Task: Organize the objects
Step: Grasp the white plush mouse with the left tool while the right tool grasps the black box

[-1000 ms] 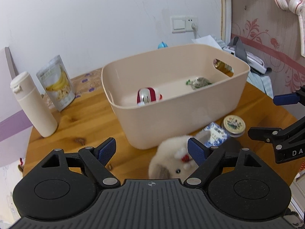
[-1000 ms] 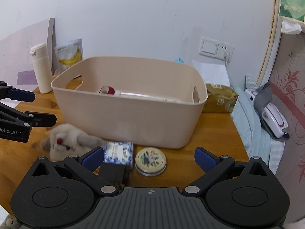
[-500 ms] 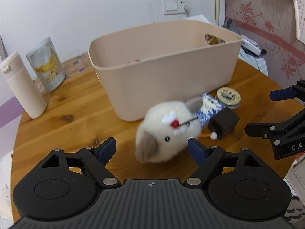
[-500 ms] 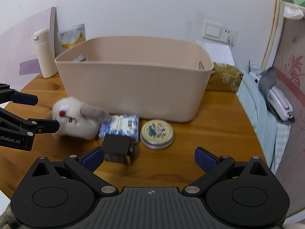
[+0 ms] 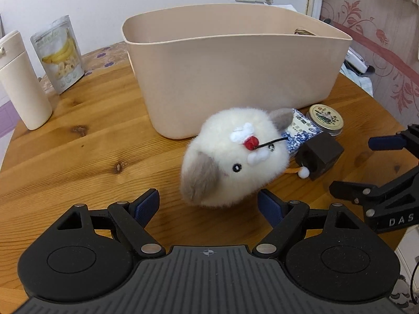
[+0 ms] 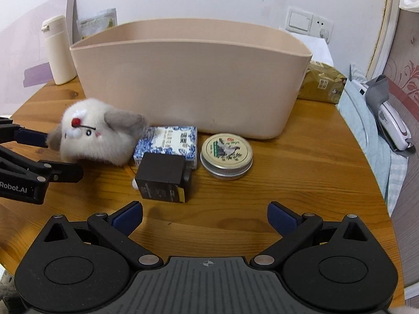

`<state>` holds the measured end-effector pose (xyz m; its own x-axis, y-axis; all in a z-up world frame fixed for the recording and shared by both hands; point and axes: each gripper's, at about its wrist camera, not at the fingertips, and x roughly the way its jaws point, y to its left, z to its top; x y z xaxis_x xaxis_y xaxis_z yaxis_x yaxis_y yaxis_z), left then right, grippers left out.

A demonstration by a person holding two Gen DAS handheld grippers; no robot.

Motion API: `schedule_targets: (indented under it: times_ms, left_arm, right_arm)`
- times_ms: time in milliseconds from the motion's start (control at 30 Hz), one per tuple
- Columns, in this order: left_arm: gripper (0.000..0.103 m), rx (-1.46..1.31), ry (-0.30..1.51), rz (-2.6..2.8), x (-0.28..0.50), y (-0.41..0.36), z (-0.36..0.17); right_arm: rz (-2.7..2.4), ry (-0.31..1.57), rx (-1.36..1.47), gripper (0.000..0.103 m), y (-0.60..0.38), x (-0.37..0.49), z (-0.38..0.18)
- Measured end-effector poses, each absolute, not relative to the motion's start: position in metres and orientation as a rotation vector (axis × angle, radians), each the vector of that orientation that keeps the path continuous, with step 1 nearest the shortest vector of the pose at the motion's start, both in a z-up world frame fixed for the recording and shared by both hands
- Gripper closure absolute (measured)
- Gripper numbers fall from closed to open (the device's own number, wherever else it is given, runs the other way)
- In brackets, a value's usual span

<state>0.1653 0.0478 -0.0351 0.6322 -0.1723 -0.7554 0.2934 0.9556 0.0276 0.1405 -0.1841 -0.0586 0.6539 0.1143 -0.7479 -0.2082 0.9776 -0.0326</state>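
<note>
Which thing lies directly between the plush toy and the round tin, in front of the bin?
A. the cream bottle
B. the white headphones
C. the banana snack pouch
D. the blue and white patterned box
D: the blue and white patterned box lies on the table with the plush toy on one side and the round tin on the other.

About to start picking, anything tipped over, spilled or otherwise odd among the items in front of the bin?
Nothing spilled or damaged. Only oddity: the fluffy white plush toy lies tipped on its side, against the blue-and-white patterned box.
</note>
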Motion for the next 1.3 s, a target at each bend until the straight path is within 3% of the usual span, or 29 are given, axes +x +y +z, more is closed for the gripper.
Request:
schedule_targets:
  times_ms: [1000, 1300]
  left_arm:
    - [0.02, 0.139, 0.779, -0.263, 0.2, 0.039, -0.047]
    - [0.047, 0.132, 0.781, -0.28, 0.203, 0.039, -0.047]
  right_arm:
    - [0.178, 0.798, -0.081, 0.002, -0.172, 0.167, -0.074]
    - [0.2, 0.784, -0.079, 0.025, -0.167, 0.167, -0.069]
